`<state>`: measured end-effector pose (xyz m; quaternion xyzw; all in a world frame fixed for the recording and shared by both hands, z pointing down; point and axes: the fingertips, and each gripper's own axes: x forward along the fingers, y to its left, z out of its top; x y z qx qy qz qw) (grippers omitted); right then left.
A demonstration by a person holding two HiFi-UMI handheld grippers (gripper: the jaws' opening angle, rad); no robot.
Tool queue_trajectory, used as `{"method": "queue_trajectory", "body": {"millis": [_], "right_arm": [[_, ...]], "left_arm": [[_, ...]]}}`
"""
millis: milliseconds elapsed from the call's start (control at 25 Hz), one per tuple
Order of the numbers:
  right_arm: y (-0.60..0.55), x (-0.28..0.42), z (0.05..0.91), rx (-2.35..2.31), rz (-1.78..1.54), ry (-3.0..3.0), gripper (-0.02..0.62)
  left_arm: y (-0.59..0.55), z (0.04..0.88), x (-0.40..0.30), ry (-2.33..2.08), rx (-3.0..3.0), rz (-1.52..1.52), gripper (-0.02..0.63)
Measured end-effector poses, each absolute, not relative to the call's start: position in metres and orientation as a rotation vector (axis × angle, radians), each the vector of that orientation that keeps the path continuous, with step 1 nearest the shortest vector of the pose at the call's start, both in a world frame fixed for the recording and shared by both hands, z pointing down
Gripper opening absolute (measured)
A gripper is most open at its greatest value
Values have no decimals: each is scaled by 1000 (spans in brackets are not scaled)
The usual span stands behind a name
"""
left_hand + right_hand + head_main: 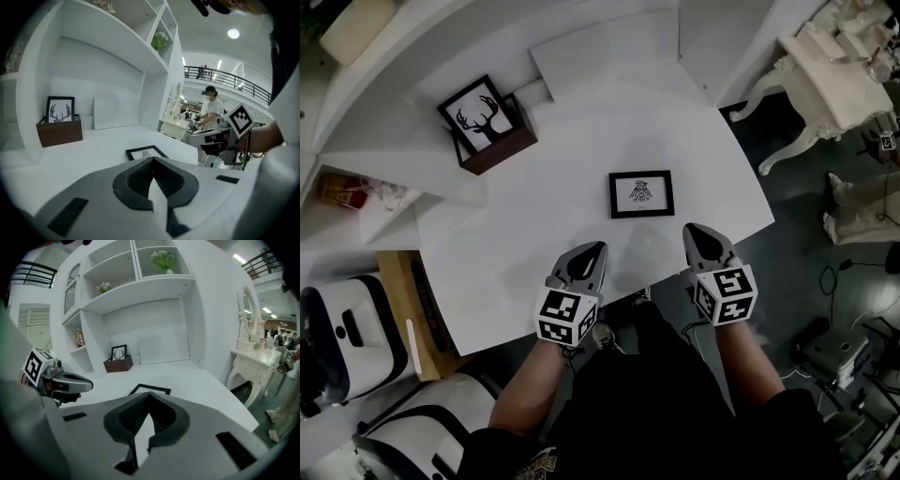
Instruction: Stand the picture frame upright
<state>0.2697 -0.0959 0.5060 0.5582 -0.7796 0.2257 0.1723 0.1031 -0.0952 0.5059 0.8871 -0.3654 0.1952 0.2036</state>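
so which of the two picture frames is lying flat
The small black frame with the little drawing lies flat, face up. The antler picture stands upright in the brown box.

Picture frames, two: flat frame (pixel 641 194) near, antler frame (pixel 478 119) far left. Brown box (pixel 508 148), one. Grippers, two: left gripper (pixel 592 253), right gripper (pixel 694 234). White dressing table (pixel 834 75), one.

Smooth matt white tabletop (pixel 581 141); dark wooden box (pixel 499 145).
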Motion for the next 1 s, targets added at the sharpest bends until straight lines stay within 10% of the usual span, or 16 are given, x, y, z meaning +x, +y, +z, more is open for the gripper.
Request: {"method": "queue_trajectory", "body": {"millis": [1000], "right_arm": [[-163, 277, 590, 1441, 763, -2127, 44]], "left_arm": [[-125, 544, 114, -1114, 2328, 561, 6]]}}
